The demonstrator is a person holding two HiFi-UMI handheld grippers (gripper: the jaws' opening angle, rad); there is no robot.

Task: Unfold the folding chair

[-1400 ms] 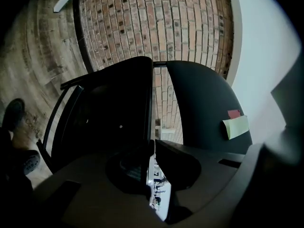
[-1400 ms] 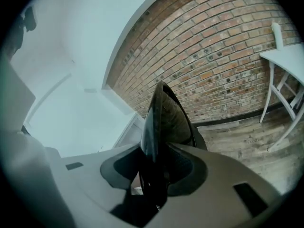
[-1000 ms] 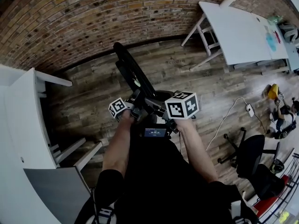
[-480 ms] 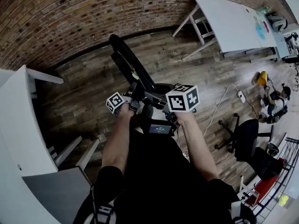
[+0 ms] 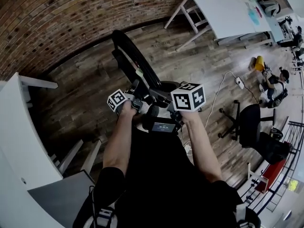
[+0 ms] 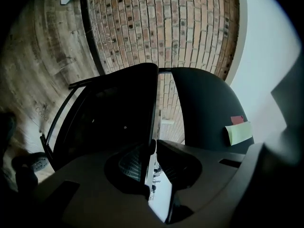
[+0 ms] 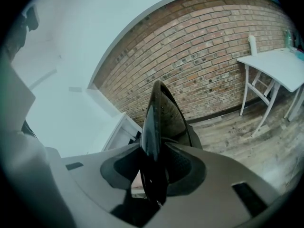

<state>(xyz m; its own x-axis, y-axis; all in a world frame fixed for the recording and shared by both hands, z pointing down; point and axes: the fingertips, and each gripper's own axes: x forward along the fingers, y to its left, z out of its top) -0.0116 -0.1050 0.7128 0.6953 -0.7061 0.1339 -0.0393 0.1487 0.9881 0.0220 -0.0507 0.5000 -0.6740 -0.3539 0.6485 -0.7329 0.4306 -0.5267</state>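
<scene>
The chair [image 5: 134, 64] is held by both grippers, and as I judge it, the unfolding is only at its very start. The left gripper [image 6: 153, 150] has its jaws almost together, clenched on the thin edge of one black panel [image 6: 109, 122] of the chair. The right gripper [image 7: 154, 158] has its jaws wider apart. They grasp the thick rounded edge of another black part, which stands upright between them. So both grips are made, and this part of the work looks done.

Going outward from the jaws, the left gripper view shows the held panel with its frame tube [image 6: 59, 113] on one side. On the other side is a second panel [image 6: 204, 103], rounded, with a green sticker [image 6: 239, 132]. Between them only a narrow slit is open, and the brick wall [image 6: 166, 27] shows through it. In the head view the chair looks like a slim dark slab. It leans over the wood floor [image 5: 85, 94], just in front of the person, with its far end toward the wall.

What is left is nearly everything. The two parts must be pulled apart until the seat lies flat, and then the chair must be set on its legs. I cannot tell from these views where the legs are, or whether they touch the floor.
</scene>
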